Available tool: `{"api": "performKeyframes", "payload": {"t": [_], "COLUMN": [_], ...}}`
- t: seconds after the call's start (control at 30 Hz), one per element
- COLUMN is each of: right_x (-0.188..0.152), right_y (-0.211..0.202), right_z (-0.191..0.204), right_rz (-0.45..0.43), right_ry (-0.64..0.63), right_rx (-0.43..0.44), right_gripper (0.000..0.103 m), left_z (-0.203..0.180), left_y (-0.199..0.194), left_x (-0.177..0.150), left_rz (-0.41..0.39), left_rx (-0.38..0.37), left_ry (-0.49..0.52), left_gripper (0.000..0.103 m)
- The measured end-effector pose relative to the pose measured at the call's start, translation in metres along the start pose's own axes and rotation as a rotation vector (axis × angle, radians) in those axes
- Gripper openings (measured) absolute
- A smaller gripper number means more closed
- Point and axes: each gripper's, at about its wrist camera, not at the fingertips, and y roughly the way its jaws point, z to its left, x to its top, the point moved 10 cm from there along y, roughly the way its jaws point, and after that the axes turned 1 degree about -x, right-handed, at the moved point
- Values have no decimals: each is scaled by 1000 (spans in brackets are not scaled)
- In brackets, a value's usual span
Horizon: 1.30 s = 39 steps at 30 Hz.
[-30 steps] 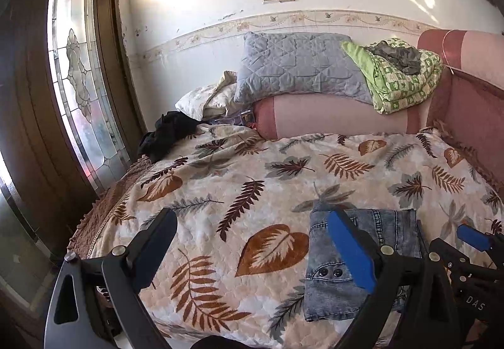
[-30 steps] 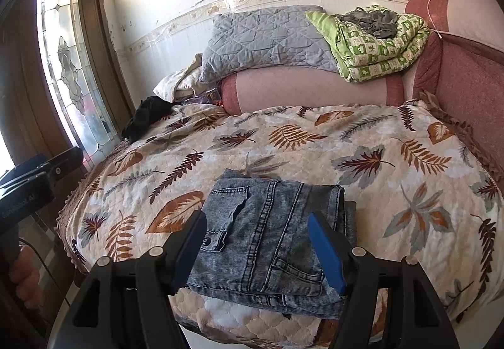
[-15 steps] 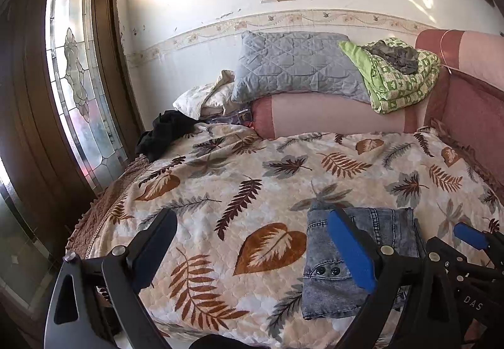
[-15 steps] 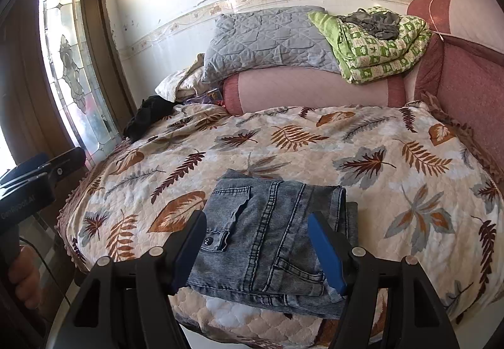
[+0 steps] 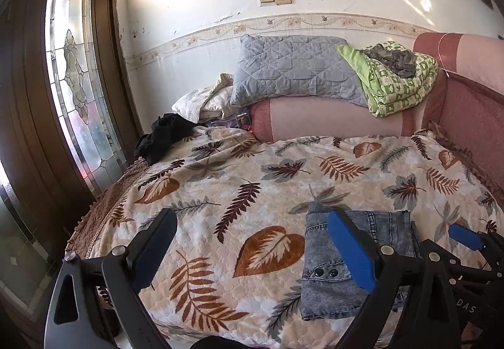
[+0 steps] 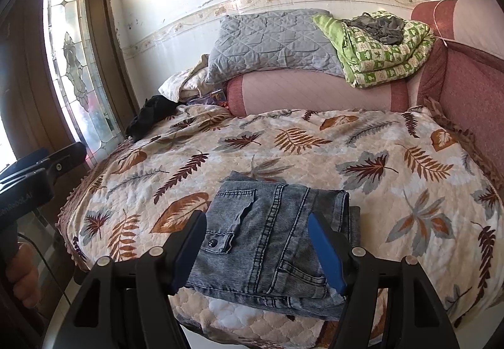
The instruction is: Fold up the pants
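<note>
Grey denim pants (image 6: 271,242) lie folded into a compact rectangle near the front edge of the bed, also visible as pants (image 5: 324,283) at lower right in the left wrist view. My right gripper (image 6: 256,227) is open, held above and in front of the pants, its blue pads not touching the cloth. My left gripper (image 5: 252,223) is open over the leaf-patterned bedspread (image 5: 252,179), to the left of the pants, with nothing between its fingers. The right gripper's tips (image 5: 466,237) show at the right edge of the left wrist view.
A grey quilted pillow (image 6: 271,40) and a green folded blanket (image 6: 378,50) rest on the pink headboard bolster (image 6: 315,94). A black garment (image 6: 148,116) lies at the bed's far left corner. A stained-glass door (image 6: 72,59) stands left. A hand (image 6: 22,273) holds the left gripper's handle.
</note>
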Motion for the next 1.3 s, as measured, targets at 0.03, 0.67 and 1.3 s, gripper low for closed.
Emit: {"api": "performKeyframes", "payload": {"t": [0.03, 0.67, 1.3], "right_x": [0, -4, -6], "right_y": [0, 2, 6], "right_z": [0, 6, 4], "right_rz": [1, 11, 18], "right_ry": [-1, -19, -30], "right_rx": [1, 10, 5], "right_gripper": [70, 70, 70], "left_z": [0, 2, -3], "left_y": [0, 1, 9], "left_x": [0, -2, -5], "left_rz": [1, 9, 31], "left_rx": [-3, -18, -55], "left_ry": [-1, 2, -5], "left_gripper": [97, 97, 97]}}
